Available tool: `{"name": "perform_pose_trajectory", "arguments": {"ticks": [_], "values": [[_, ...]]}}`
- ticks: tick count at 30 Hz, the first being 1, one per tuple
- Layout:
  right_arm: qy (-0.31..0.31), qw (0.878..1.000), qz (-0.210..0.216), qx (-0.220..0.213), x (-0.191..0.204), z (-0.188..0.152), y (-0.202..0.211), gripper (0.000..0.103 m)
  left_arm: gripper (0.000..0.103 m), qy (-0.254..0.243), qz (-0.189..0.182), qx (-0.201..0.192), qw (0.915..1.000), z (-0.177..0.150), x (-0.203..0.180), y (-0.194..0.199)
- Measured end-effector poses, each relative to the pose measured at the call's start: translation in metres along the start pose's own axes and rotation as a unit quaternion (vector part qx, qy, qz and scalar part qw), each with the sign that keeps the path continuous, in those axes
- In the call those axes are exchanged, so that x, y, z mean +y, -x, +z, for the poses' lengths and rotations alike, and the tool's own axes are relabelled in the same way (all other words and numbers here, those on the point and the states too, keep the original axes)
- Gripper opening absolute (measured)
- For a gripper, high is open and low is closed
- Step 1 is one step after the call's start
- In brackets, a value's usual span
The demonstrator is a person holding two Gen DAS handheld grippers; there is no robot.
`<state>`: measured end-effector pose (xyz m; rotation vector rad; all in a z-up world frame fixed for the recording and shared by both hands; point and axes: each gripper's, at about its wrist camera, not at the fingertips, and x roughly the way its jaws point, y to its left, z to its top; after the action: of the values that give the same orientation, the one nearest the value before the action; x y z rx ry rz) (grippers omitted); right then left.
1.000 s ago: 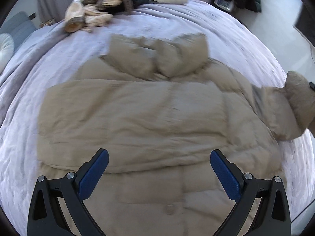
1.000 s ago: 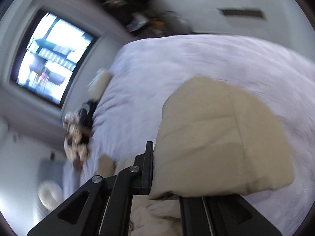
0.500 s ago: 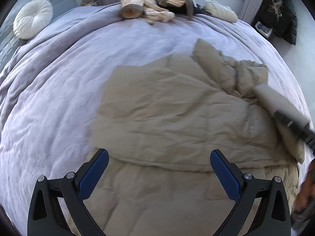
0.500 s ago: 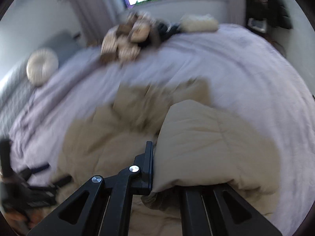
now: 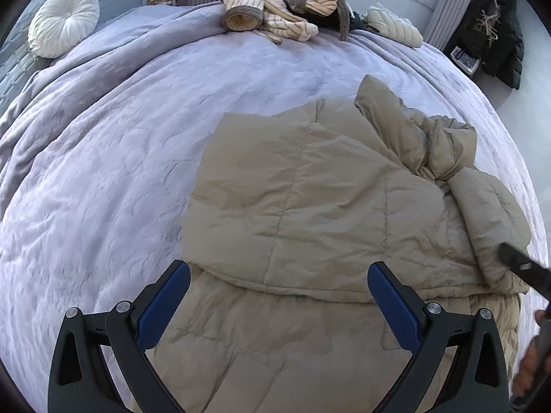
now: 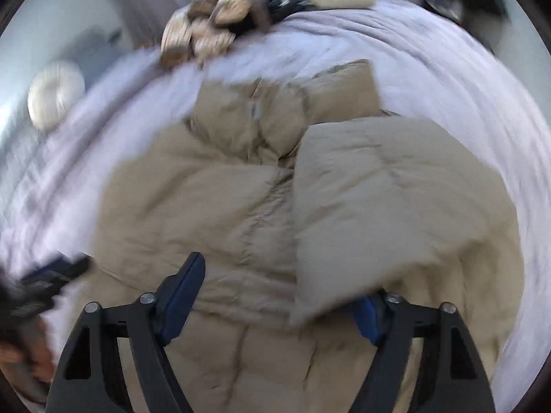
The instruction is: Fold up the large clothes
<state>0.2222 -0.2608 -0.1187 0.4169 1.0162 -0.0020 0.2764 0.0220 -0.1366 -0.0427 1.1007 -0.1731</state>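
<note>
On the left, the round white cushion (image 5: 63, 20) lies by the headboard and the left tongs (image 5: 278, 304) hover wide apart, holding nothing, above the near hem of the beige puffer jacket (image 5: 310, 206). The jacket lies on the lilac bed cover (image 5: 120, 144), right of the middle. Both sides seem already folded inward over the body; the right sleeve (image 6: 385, 199) lies on top. The lengthwise fold is probably left. Its long axis runs from the near hem away to the bunched hood (image 5: 423, 137), which points toward the pile of striped clothes (image 5: 286, 0). On the right, the right tongs (image 6: 282, 296) are wide, gripping nothing.
</note>
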Motion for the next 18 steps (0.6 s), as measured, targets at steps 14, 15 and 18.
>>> {"name": "perform_pose_trajectory", "arguments": {"ticks": [14,15,18], "values": [[-0.12,0.988,0.063,-0.072,-0.034,0.043,0.005,0.008,0.103,0.05,-0.131,0.017,0.99,0.023,0.006,-0.013],[-0.089,0.991,0.07,-0.064,-0.018,0.042,0.002,0.008,0.103,0.065,-0.152,0.015,0.9862,0.027,0.012,-0.012],[-0.015,0.996,0.081,-0.028,0.025,0.036,-0.018,0.008,0.103,0.091,-0.193,0.008,0.977,0.034,0.023,-0.009]]}}
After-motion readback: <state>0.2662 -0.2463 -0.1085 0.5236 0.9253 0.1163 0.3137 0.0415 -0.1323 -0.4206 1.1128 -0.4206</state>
